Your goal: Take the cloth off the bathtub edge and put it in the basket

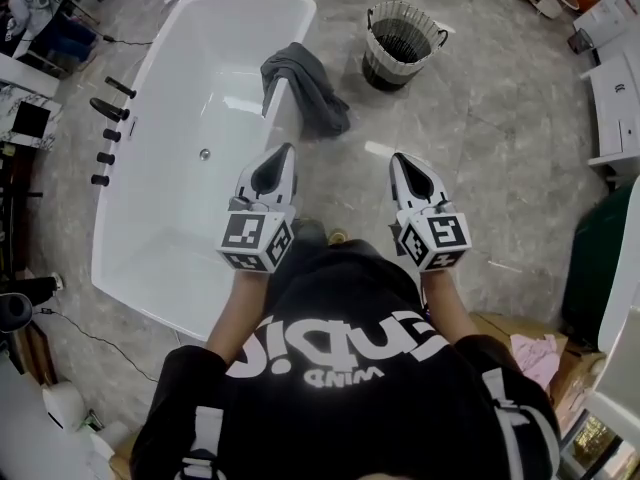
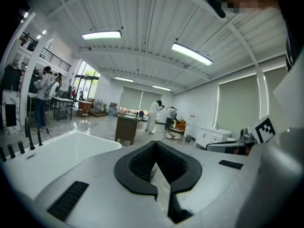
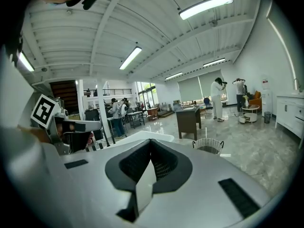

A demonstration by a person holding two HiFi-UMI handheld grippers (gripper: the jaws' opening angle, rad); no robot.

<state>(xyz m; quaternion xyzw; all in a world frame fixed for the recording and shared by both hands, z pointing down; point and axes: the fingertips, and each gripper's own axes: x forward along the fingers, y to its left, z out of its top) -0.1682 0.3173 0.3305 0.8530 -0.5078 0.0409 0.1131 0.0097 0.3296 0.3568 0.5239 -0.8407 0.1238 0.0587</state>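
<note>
Two closed, empty grippers sit at centre frame: my left gripper and right gripper. Above them, the grey cloth drapes the bathtub edge; the basket stands upper right.

Head view: the basket interior is too dark to tell any contents. The green object is cut off at the right edge and cannot be identified, and the person is cut off at the bottom edge. Right gripper view: the basket's base is covered by the body of the right claw. Left gripper view: the body of the left claw covers most of the tub. The distant people are too small to tell what they handle.
</note>
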